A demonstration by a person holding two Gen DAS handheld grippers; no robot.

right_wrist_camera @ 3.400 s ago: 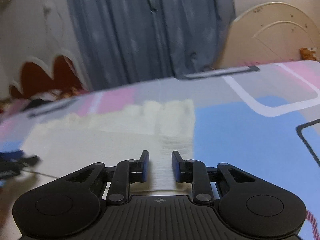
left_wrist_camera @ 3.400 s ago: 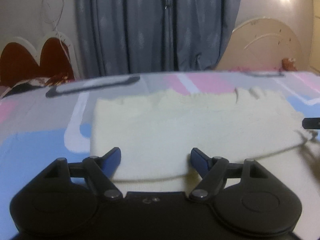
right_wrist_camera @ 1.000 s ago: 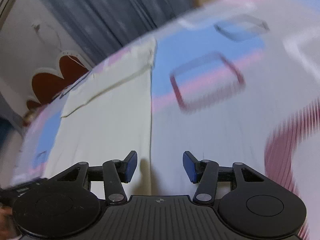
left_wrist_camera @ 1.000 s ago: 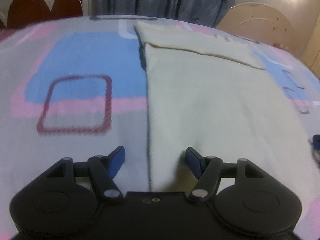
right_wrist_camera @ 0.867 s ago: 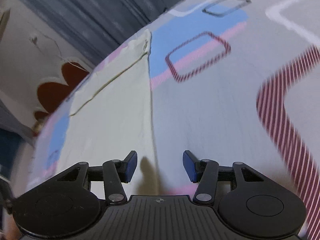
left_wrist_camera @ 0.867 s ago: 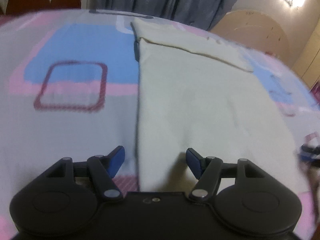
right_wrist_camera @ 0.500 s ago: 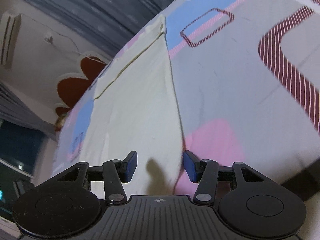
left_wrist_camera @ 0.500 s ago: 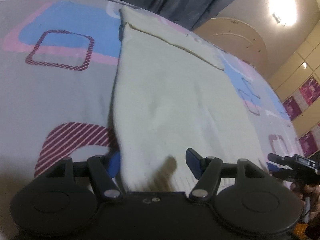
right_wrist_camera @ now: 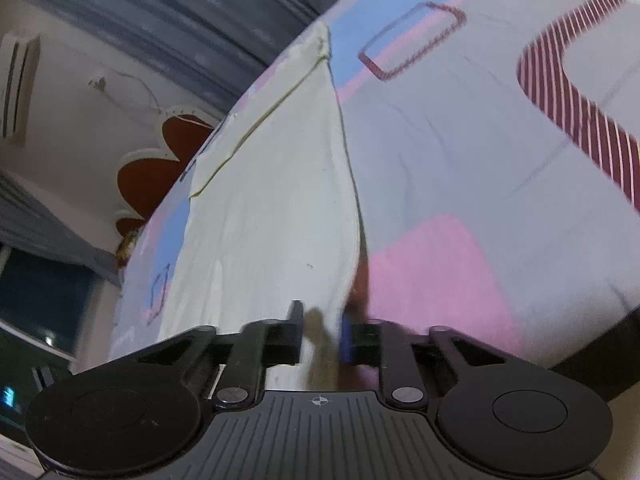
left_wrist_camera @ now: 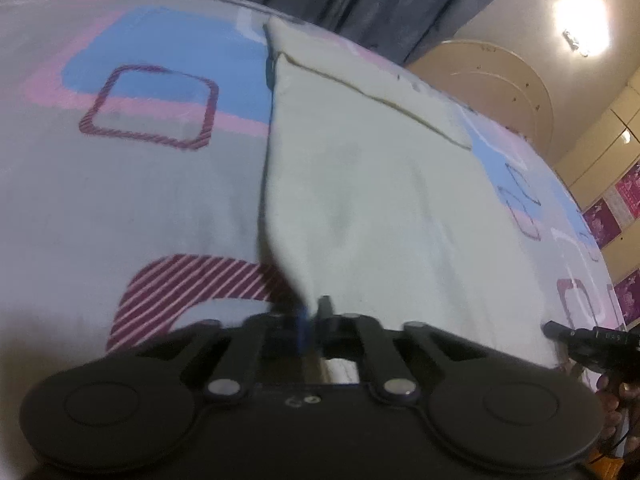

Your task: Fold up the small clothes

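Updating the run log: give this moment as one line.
left gripper: shut on cream garment near corner | right gripper: closing on other near corner | bedsheet

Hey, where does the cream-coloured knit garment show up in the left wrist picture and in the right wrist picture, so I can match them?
Left wrist: the cream-coloured knit garment fills the centre and right, its near left corner pinched in the left gripper.
Right wrist: it fills the centre-left, its near right edge between the nearly shut jaws of the right gripper.
Shared landmark: the dark-red striped square outline printed on the bedsheet.
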